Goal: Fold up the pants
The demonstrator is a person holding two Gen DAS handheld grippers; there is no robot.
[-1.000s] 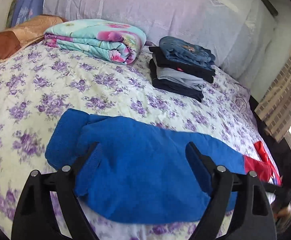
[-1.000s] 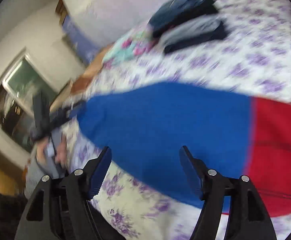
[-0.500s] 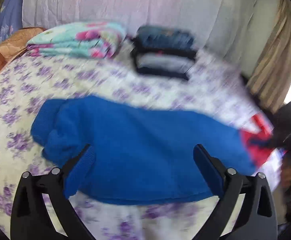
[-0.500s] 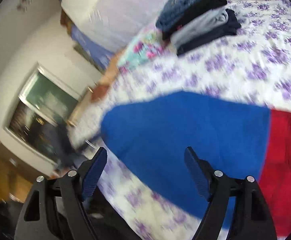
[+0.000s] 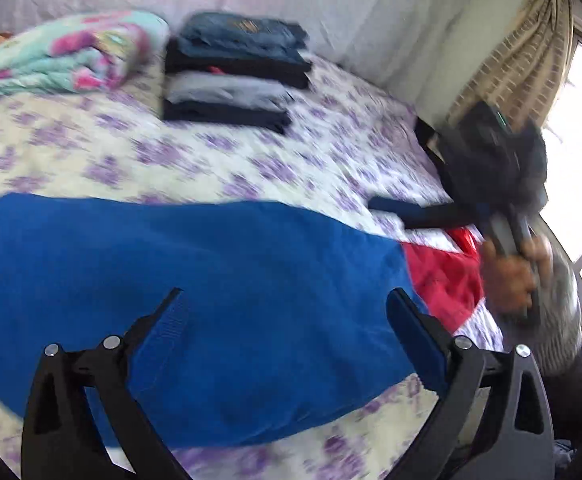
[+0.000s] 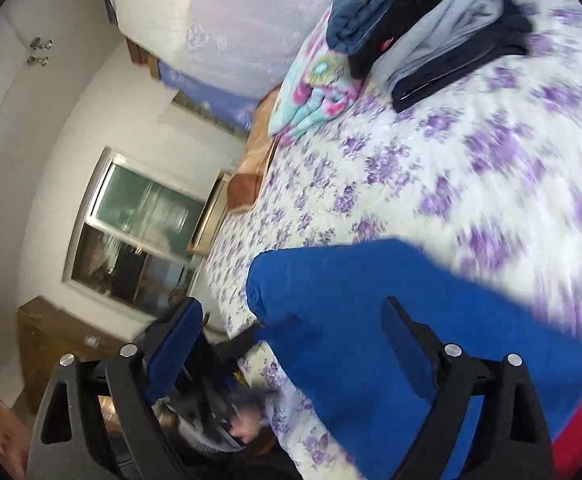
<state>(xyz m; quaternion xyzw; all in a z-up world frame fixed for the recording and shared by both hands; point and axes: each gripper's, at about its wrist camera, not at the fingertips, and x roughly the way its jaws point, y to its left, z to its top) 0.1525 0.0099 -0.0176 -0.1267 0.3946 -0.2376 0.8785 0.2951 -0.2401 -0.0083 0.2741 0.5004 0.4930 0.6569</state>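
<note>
Pants (image 5: 211,300) flat on bed; left gripper (image 5: 287,336) wide, empty, angled down; right gripper (image 6: 291,344) opening, empty.

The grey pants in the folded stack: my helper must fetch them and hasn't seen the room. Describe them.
On the purple-flowered bed, near the headboard beside the floral blanket, stands a stack of folded pants. The grey pants are third from the top, the only pale layer between dark ones.
</note>
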